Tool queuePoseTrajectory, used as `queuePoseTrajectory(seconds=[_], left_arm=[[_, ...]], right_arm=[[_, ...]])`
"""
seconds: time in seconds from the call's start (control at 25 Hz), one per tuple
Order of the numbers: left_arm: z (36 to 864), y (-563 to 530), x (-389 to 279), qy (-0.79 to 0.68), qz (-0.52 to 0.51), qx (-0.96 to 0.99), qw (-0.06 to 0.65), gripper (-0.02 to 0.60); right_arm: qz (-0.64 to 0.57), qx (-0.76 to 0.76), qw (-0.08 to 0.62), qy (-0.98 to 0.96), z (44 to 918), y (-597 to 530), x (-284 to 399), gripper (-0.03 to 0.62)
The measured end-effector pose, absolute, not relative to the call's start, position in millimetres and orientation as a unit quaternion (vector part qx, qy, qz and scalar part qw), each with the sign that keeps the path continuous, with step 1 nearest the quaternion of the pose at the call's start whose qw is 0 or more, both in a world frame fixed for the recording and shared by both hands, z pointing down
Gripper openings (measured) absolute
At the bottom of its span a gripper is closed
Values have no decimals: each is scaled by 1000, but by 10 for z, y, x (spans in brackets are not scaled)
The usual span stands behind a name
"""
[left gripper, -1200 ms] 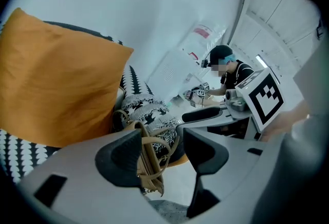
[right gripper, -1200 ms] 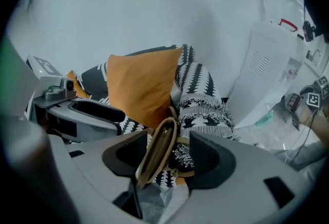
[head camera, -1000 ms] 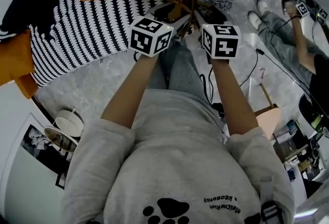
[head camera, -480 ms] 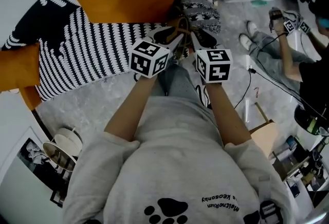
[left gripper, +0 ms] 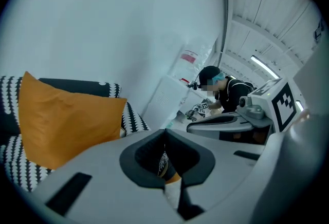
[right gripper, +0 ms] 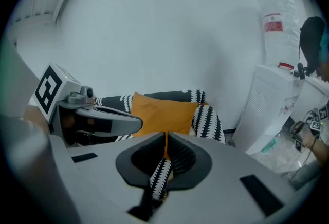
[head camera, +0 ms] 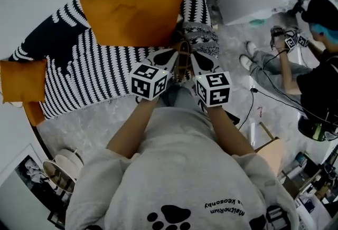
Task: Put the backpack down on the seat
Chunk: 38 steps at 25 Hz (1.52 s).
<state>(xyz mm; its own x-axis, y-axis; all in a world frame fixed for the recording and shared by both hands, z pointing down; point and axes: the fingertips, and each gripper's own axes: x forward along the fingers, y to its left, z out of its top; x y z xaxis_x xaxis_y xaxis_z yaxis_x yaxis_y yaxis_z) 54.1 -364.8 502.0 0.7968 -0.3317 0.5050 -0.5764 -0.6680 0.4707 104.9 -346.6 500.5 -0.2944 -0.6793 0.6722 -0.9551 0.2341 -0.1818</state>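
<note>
2 orange cushions [head camera: 132, 17] near backpack [head camera: 201, 40]

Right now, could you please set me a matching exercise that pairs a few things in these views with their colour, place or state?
Things:
1. large cushion
2. sofa cover
3. left gripper
4. second person

Descriptions:
A. jaws together
B. sitting on the floor, at the head view's right
C. plain orange
D. black-and-white stripes

Pairs: 1-C; 2-D; 3-A; 4-B
</note>
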Motion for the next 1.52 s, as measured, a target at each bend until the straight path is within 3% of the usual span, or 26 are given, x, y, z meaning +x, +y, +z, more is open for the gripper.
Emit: queuePoseTrajectory(seconds=[1.04,1.52], left_arm=[[3197,-3432,531,-301,69,936,169,18],[2879,-3106,713,-314,63,945,71,18]], right_arm=[[119,549,76,-824,3029,-3255,1045,32],[34,542,30,-839,2702,-3003,1047,32]])
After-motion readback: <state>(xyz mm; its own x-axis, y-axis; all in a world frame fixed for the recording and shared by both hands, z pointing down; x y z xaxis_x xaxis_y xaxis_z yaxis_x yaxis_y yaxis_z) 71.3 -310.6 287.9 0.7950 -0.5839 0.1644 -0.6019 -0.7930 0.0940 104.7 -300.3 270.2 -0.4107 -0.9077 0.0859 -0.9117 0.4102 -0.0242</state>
